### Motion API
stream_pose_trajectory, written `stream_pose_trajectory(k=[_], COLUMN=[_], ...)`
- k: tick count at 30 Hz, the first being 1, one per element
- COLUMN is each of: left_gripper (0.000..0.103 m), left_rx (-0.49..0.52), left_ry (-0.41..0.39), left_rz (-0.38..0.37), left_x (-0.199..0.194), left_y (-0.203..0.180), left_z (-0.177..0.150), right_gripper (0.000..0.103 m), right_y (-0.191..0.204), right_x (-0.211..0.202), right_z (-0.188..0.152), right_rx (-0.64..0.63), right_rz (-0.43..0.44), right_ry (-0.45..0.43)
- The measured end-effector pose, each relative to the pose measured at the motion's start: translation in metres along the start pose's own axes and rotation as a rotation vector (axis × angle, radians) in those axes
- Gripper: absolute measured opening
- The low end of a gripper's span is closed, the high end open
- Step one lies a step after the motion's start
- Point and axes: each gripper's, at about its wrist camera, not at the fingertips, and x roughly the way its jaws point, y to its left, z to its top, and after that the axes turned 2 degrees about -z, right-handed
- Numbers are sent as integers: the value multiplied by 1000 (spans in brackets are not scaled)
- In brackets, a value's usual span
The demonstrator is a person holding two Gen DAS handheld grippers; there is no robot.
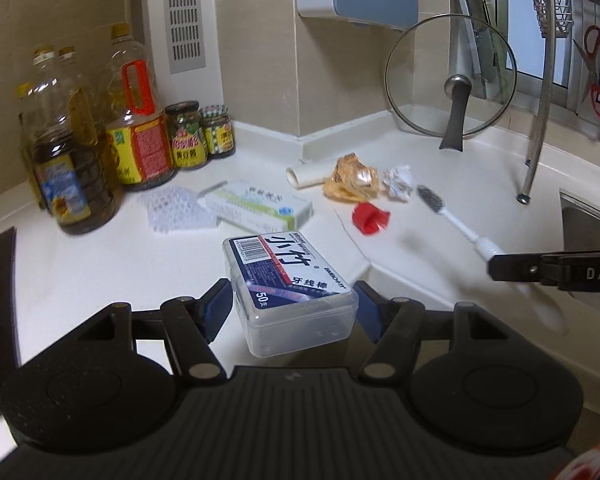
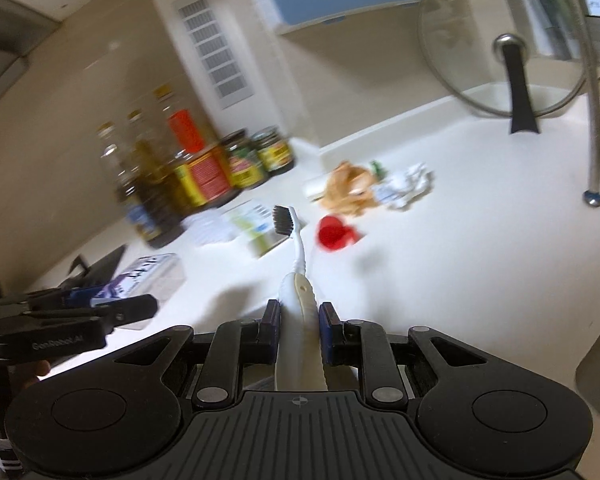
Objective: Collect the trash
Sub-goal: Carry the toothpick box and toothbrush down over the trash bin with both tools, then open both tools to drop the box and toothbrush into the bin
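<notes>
Nearest our lens in the left wrist view, the left gripper has its blue pads clamped on the sides of a clear plastic floss-pick box, which we hold above the white counter, printed label up. We note the right gripper closed tight on the thick handle of a white toothbrush, dark bristle head pointing away from us over the counter; in the left view the same brush slants in from the right with its bristles near the trash. We see the loose trash lying farther back on the counter: a crumpled orange wrapper, touching a short white tube on its left, a wad of white paper just to its right, and a red cap just in front of them. Left of these we record a green-and-white carton beside a piece of white foam netting. Oil bottles and two labelled jars stand against the tiled wall at the far left. A glass pot lid leans upright in the back corner, and a metal hose hangs down to the counter beside it. Both views carry motion blur.
</notes>
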Motion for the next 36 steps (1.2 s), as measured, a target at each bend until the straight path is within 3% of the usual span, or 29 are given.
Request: stream_pose_trajectory(k=[11,19,26,36], left_gripper=[64,64,64,64], left_rx=[-83,-110,-135,-87], left_ry=[86,184,289,424], left_rz=[47,29,-38,-103], left_x=[-41,-44,-14,48], left_y=[-18,-22,-18,-18], left_z=[-62,-102,-134,-174], right_gripper=[21,21,21,21], right_y=[23,28,21,2], right_x=[-7,-1,29,76], right_z=[-54,-91,-123,-160], right_rx=[-49,-43,-11,67], right_rz=[101,105,53,-23], right_ry=[142,241,332,416])
